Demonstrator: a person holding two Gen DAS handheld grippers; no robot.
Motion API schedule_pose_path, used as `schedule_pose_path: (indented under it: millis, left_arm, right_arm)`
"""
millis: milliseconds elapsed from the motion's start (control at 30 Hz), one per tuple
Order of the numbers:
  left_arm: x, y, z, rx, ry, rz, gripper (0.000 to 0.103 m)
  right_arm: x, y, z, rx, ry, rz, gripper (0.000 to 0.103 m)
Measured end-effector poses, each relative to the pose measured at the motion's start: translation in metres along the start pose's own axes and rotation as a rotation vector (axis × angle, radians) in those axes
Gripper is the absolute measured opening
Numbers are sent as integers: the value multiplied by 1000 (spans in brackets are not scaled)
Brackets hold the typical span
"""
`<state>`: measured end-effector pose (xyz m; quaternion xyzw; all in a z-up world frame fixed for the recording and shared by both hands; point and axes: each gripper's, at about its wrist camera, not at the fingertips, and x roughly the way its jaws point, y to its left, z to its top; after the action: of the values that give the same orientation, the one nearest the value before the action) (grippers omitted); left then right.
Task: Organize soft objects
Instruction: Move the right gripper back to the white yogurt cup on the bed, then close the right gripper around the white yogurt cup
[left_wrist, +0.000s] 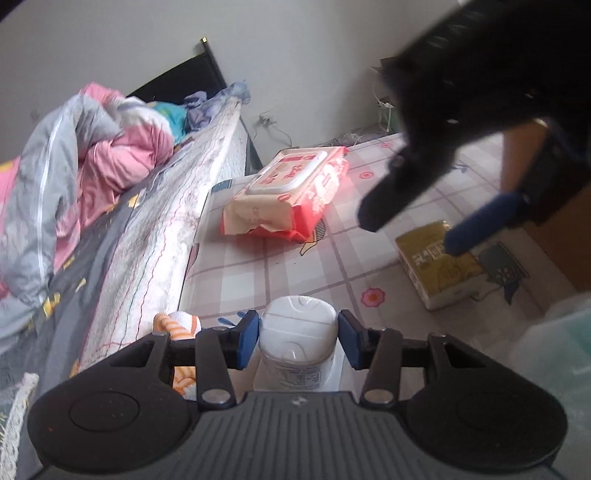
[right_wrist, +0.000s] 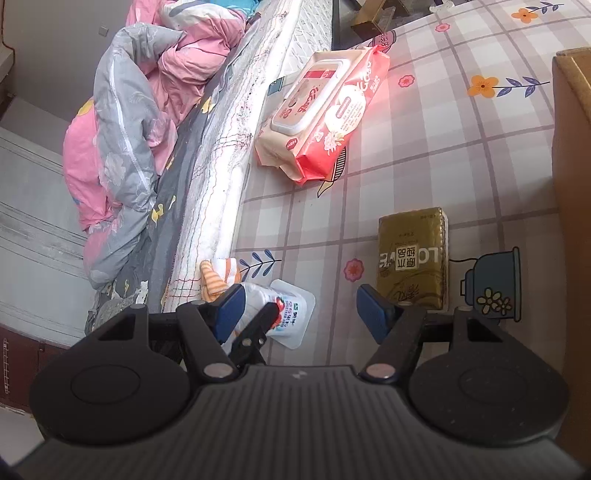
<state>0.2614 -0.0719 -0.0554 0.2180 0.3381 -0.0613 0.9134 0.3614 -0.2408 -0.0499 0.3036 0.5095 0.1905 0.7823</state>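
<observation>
The left gripper had its half-open jaws pressed on the white pouch at the desk's near edge beside the bed, likely to lift it, while the right gripper hovered wide open, holding nothing, near the gold tissue pack.

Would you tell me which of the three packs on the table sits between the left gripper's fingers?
The small white pack, between the left gripper; the red wipes pack and gold tissue pack lie farther off.
</observation>
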Motion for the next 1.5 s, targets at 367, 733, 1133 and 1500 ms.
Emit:
schedule_pose_path:
  millis: [367,733,1133,1500]
  left_arm:
    - [-11,13,0,-213,29,-257,50]
    - [-25,29,-18,-412,26,-474,52]
    - [-46,38,-33,-363,40,-439,55]
    - [-66,62,-69,-406,71,-400,55]
  right_arm:
    - [-12,-8,-5,20,-5,-4,67]
    - [-11,-6,-9,26,7,-6,67]
    - [23,26,-25,-202,149,-174,76]
    - [50,41,-40,-365,184,-288,54]
